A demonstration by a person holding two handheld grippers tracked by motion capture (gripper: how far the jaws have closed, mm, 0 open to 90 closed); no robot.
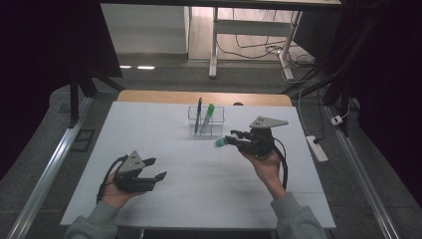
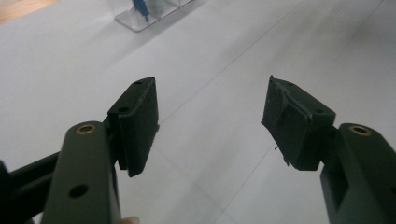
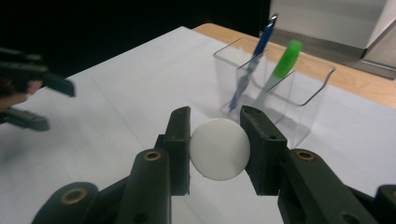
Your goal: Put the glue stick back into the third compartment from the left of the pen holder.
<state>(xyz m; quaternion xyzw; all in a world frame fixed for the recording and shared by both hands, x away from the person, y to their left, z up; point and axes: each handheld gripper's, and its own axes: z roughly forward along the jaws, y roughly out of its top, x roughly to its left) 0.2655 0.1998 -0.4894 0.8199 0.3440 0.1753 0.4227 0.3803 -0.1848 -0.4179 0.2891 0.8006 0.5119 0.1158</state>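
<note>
Over on the left, the left gripper [image 1: 158, 168] has its jaws spread wide with nothing between them, just bare white table [image 2: 210, 60] beyond the pads. To the right, the right gripper [image 3: 218, 149] is clamped on a marker [image 3: 218, 148], its round white end squeezed between the pads. Just past those jaws stands the clear holder [image 3: 308, 88] with a blue pen [image 3: 261, 42] and a green marker [image 3: 286, 59].
</note>
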